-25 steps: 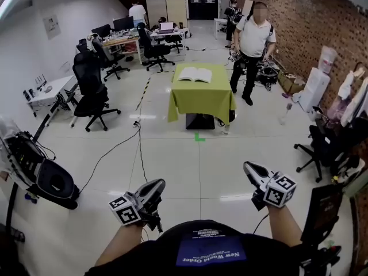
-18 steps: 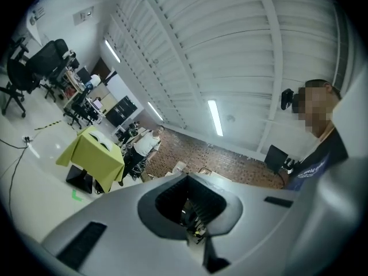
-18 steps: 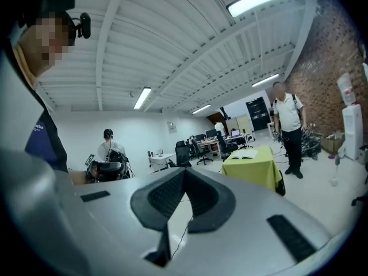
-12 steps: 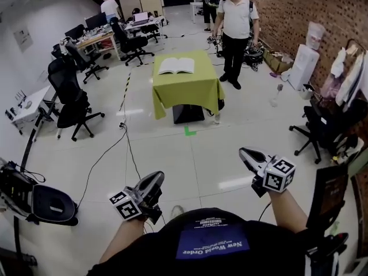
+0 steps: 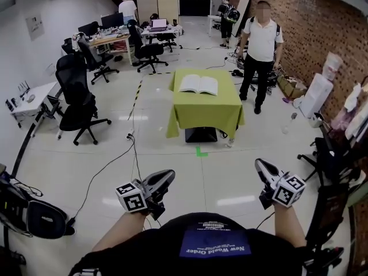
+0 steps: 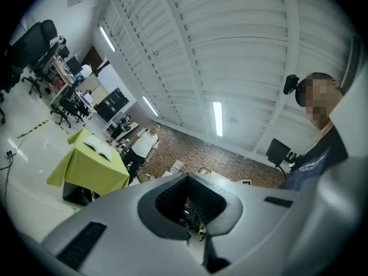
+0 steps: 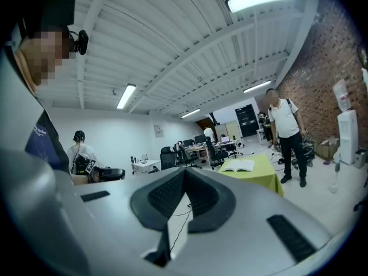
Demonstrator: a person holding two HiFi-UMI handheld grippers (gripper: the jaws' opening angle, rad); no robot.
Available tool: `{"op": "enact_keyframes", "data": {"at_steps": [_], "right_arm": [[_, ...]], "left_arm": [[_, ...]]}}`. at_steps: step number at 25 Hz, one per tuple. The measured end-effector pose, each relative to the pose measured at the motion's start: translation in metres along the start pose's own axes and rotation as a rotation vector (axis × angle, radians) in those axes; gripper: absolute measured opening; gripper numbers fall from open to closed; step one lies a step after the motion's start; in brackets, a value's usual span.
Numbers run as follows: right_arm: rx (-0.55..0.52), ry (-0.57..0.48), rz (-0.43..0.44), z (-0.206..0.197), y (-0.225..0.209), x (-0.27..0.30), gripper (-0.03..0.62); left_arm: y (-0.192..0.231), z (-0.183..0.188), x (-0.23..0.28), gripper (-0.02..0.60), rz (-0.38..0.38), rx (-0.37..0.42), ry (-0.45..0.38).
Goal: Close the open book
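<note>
On the table at 12 o'clock: book (image 5: 199, 84), open, pages up, flat on the green cloth.
Table (image 5: 205, 115): small, draped in green, far up the floor, well apart from both grippers.
Left gripper (image 5: 167, 178): low at 7 o'clock in the head view, jaws pressed together, nothing between them, tips toward 1 o'clock.
Right gripper (image 5: 263, 167): low at 5 o'clock, jaws pressed together too, nothing between them, tips toward 11 o'clock.
Standing person (image 5: 261, 42): just beside the table, at its 2 o'clock, white top, dark trousers.
Green mark (image 5: 200, 152): on the floor at the table's 6 o'clock, between table and grippers.
Black chair (image 5: 77, 96): at 10 o'clock, well apart from the table.
Cable (image 5: 123, 154): thin and black, runs over the floor from near the table's left side down toward 8 o'clock.
Desks (image 5: 123, 38): far back at 11 o'clock, with screens and more chairs.
Brick wall (image 5: 322, 22): along the right side, from 1 to 3 o'clock.
Left gripper view: book and table small, out at 9 o'clock.
Right gripper view: book and table past the jaw tips, toward 3 o'clock.
</note>
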State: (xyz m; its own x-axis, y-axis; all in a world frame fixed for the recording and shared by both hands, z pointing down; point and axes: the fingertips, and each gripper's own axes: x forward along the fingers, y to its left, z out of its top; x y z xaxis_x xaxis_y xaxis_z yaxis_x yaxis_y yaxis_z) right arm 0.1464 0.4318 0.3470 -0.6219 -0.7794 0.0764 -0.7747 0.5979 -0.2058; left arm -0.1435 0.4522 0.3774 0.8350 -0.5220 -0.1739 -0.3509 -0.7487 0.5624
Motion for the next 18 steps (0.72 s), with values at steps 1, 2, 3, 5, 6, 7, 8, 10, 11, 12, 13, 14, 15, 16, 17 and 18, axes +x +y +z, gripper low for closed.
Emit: {"op": "enact_keyframes", "data": {"at_steps": [1,2,3,5,6,7,8,10,11,12,13,14,15,16,17,18], "right_arm": [[-0.002,0.001,0.002,-0.001,-0.001,0.013,-0.014],[-0.005,0.007,0.004,0.0,-0.003,0.026,-0.014],[-0.009,0.015,0.008,0.002,-0.005,0.037,-0.014],[-0.015,0.03,0.017,0.008,-0.013,0.059,-0.014],[-0.015,0.034,0.022,0.012,-0.017,0.071,-0.014],[-0.012,0.035,0.028,0.016,-0.021,0.083,-0.014],[-0.009,0.036,0.037,0.017,-0.026,0.095,-0.014],[-0.004,0.038,0.059,0.018,-0.041,0.116,-0.014],[-0.004,0.039,0.071,0.018,-0.051,0.125,-0.014],[-0.004,0.039,0.084,0.019,-0.063,0.133,-0.014],[-0.005,0.037,0.099,0.02,-0.076,0.141,-0.014],[-0.006,0.033,0.115,0.023,-0.09,0.15,-0.014],[-0.008,0.031,0.131,0.027,-0.105,0.16,-0.014],[-0.013,0.032,0.146,0.031,-0.122,0.171,-0.014],[-0.017,0.037,0.159,0.037,-0.139,0.182,-0.014],[-0.019,0.042,0.171,0.043,-0.156,0.191,-0.014]], "left_arm": [[0.012,0.007,0.0,0.006,0.001,0.003,-0.004],[0.022,0.013,0.001,0.006,0.002,0.004,-0.011],[0.03,0.02,0.002,0.006,0.004,0.001,-0.02],[0.045,0.032,0.004,0.006,0.016,-0.01,-0.033],[0.054,0.038,0.005,0.006,0.027,-0.014,-0.036],[0.064,0.042,0.005,0.006,0.04,-0.02,-0.038],[0.074,0.046,0.006,0.006,0.054,-0.025,-0.039],[0.092,0.049,0.015,0.006,0.082,-0.032,-0.042],[0.1,0.05,0.022,0.006,0.093,-0.031,-0.044],[0.107,0.051,0.032,0.006,0.102,-0.026,-0.047],[0.114,0.052,0.043,0.006,0.112,-0.017,-0.051],[0.122,0.056,0.056,0.006,0.123,-0.006,-0.057],[0.13,0.061,0.07,0.006,0.135,0.005,-0.066],[0.137,0.067,0.086,0.006,0.147,0.012,-0.078],[0.144,0.073,0.102,0.006,0.16,0.014,-0.092],[0.149,0.078,0.119,0.006,0.171,0.013,-0.103]]}}
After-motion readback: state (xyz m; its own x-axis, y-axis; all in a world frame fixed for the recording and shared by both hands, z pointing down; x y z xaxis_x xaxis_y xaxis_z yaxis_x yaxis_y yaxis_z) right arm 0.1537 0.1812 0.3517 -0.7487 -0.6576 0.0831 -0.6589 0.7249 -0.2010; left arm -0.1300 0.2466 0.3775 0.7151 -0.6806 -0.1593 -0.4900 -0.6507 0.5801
